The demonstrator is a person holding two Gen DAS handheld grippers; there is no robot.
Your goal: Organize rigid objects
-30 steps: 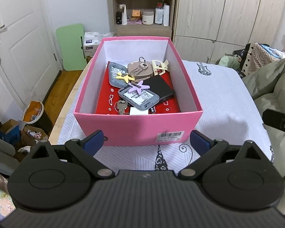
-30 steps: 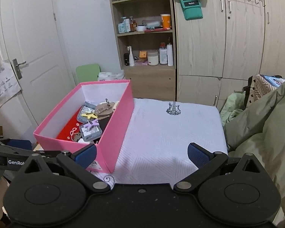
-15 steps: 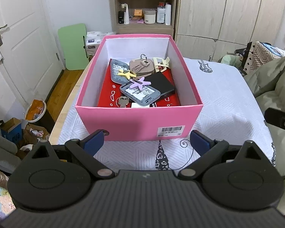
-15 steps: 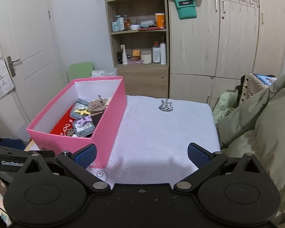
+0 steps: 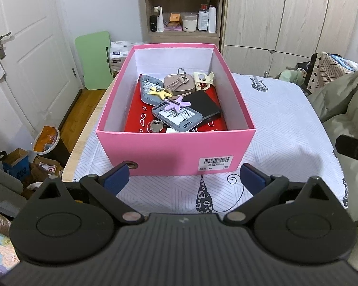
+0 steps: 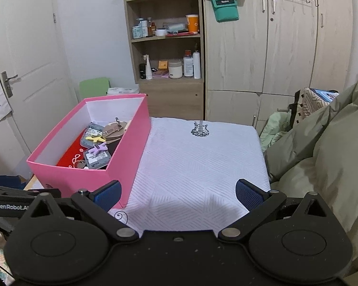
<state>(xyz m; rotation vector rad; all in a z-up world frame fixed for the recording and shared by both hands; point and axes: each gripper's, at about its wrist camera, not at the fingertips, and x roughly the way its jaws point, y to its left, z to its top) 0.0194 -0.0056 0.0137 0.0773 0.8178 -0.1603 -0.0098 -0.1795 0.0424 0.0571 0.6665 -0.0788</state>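
Note:
A pink open box (image 5: 174,151) (image 6: 128,147) stands on a white patterned cloth (image 5: 274,119) (image 6: 198,162). Inside it lie two grey devices (image 5: 176,116), a black slab (image 5: 202,103), a tan case with keys (image 5: 179,83), a cream clip (image 5: 202,78), a yellow star (image 5: 158,93) and a purple star (image 5: 176,102) on a red lining. My left gripper (image 5: 183,180) is open, just short of the box's near wall, holding nothing. My right gripper (image 6: 179,194) is open over the cloth to the right of the box, also with nothing in it.
A green quilt (image 6: 322,155) is heaped at the right. A shelf unit (image 6: 167,47) and wardrobe doors (image 6: 274,47) stand behind. To the left are a white door (image 5: 19,47), a green board (image 5: 94,59) and floor clutter (image 5: 35,157). The right gripper's side (image 5: 353,147) shows in the left wrist view.
Both grippers have drawn back and risen a little from the box, so it looks smaller and further off. Their jaws stay open. Nothing in the box has moved.

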